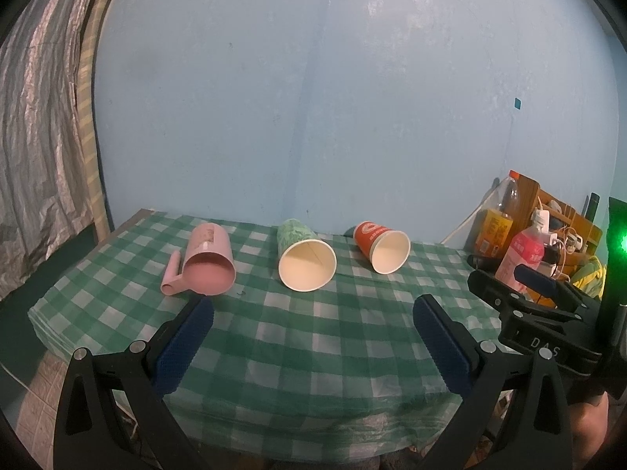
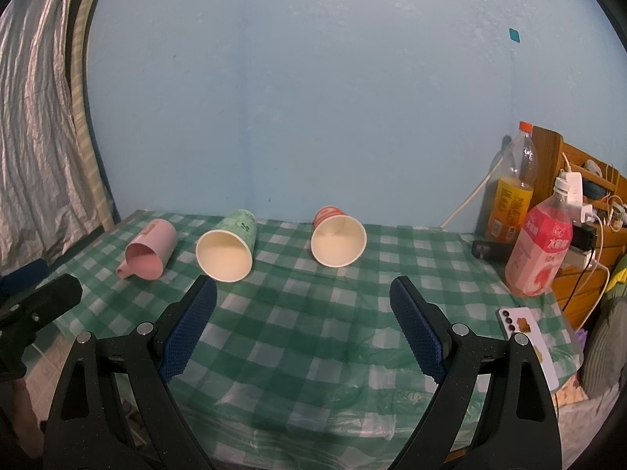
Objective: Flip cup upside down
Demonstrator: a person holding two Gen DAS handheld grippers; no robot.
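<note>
Three cups lie on their sides on the green checked tablecloth (image 1: 305,337), mouths toward me: a pink plastic mug (image 1: 207,260) with a handle at left, a green paper cup (image 1: 303,258) in the middle, a red paper cup (image 1: 382,250) at right. They show in the right wrist view as the pink mug (image 2: 151,250), green cup (image 2: 229,250) and red cup (image 2: 337,241). My left gripper (image 1: 313,309) is open and empty, short of the cups. My right gripper (image 2: 303,290) is open and empty, short of the green and red cups.
At the table's right stand a pink drink bottle (image 2: 540,250), an orange-capped bottle (image 2: 513,188) and a dark remote (image 2: 490,250). A phone (image 2: 525,337) lies near the right front edge. A wooden shelf with chargers (image 2: 588,203) is beyond. A blue wall is behind, a curtain at left.
</note>
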